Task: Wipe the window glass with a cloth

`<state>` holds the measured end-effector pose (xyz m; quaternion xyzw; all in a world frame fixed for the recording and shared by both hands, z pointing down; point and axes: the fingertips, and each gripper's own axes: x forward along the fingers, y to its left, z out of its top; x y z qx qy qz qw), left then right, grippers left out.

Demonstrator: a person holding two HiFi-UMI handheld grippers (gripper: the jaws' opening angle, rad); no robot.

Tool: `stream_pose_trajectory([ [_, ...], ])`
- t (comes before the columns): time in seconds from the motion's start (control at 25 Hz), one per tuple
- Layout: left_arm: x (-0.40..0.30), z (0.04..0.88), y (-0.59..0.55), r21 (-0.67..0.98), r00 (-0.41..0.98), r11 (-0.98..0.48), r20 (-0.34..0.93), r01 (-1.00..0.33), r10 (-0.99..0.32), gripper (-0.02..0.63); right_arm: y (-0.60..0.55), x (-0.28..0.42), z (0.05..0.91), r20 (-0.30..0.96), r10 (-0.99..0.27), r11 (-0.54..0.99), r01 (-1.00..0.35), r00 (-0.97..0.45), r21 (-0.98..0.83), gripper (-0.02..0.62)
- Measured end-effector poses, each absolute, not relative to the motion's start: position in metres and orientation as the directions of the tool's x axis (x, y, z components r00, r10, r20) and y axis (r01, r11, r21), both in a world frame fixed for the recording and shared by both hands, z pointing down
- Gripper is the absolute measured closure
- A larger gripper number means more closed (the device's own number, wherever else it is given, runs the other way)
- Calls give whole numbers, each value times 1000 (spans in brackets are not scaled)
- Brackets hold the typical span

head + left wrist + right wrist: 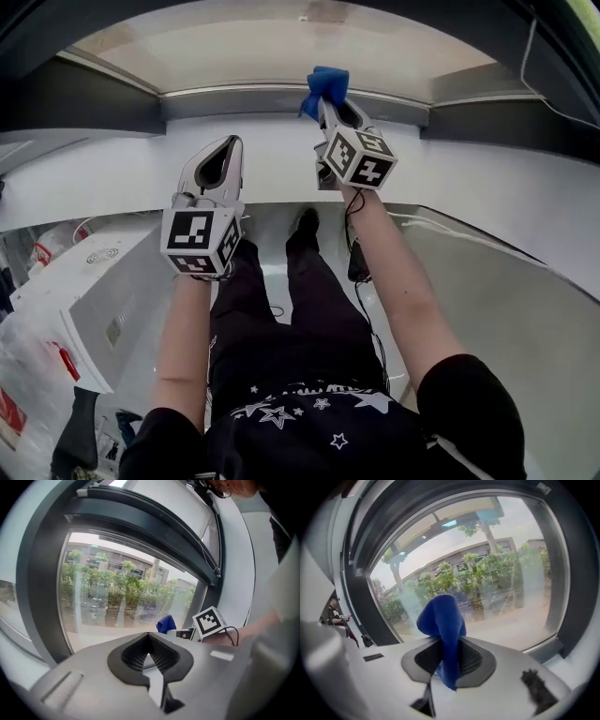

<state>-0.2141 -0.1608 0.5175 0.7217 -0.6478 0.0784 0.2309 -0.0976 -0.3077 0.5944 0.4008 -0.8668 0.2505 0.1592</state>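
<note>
A blue cloth (327, 86) is pinched in my right gripper (330, 105), which is raised toward the window glass (281, 47). In the right gripper view the cloth (442, 630) sticks up from between the shut jaws, close in front of the window glass (487, 583), with trees and a building beyond. My left gripper (223, 152) is held lower and to the left, jaws closed together with nothing between them. In the left gripper view the window glass (122, 597) lies ahead of the left gripper (148, 635), and the cloth (165, 623) shows at the right with the right gripper's marker cube (209, 622).
A dark window frame (103, 98) surrounds the pane, with a white sill (450, 178) below it. A white cabinet-like unit (84, 300) stands at the lower left. The person's legs (281, 300) and a black cable (361, 272) are below.
</note>
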Motion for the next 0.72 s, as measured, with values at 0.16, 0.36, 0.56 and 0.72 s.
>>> stream_pose_trajectory([
  [0.16, -266, 527, -133, 243, 65, 45, 424, -969, -903, 598, -275, -183, 602, 492, -510, 666, -686, -706, -293, 522],
  [0.36, -325, 528, -110, 226, -9, 115, 422, -967, -907, 598, -232, -286, 611, 487, -390, 776, -564, -781, -283, 522],
  [0.56, -382, 537, -91, 232, -76, 191, 430, -954, -900, 598, -204, -370, 633, 494, -320, 827, -493, -808, -271, 522],
  [0.72, -409, 551, -89, 225, -74, 191, 444, -956, -893, 598, -195, -416, 656, 516, -301, 843, -477, -802, -249, 522],
])
